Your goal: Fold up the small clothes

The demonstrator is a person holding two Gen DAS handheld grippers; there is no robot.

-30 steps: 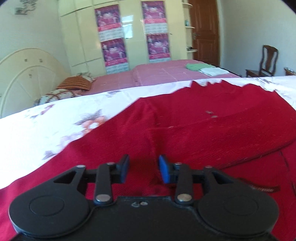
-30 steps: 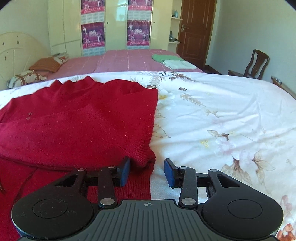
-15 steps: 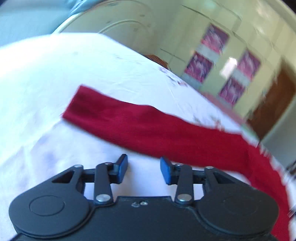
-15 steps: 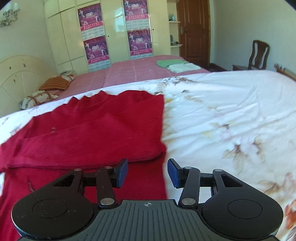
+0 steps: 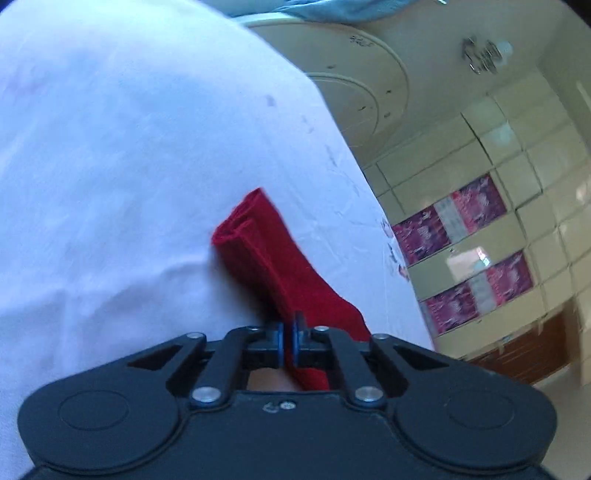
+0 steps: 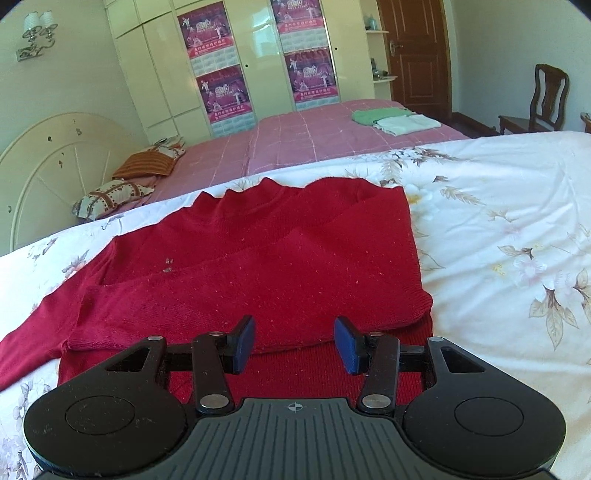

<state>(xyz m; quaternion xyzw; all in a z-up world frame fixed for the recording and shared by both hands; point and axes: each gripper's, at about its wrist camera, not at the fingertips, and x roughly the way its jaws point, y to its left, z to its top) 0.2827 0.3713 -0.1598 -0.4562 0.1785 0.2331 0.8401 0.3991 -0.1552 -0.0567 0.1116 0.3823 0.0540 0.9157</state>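
now lying spread across the floral bedsheet point(image 6: 498, 206), red sweater point(image 6: 280, 258), one sleeve folded over its body and reaching toward the sweater's left edge, the other sleeve trailing off toward the lower left of the right wrist view

hovering just above the near hem of the sweater, right gripper point(image 6: 294, 341), jaws standing wide apart with red knit showing between the blue pads point(image 6: 243, 341), nothing gripped

pinching the trailing sleeve point(image 5: 273, 266) partway along its length, left gripper point(image 5: 288, 338), jaws nearly closed with a thin strip of red fabric clamped between them; cuff end of the sleeve stretching ahead over the white sheet point(image 5: 110, 166), view strongly tilted and somewhat blurred

sitting beyond the near bed, second bed with a pink checked cover point(image 6: 303, 136), two pillows point(image 6: 144, 173) by its rounded cream headboard point(image 6: 48, 166) and a small stack of green and white folded clothes point(image 6: 395, 120) at its far side

standing behind, cream wardrobe point(image 6: 166, 66) carrying purple posters point(image 6: 225, 92), brown door point(image 6: 417, 55) to the right, wooden chair point(image 6: 543, 99) near the wall, wall lamp point(image 6: 35, 35) at upper left
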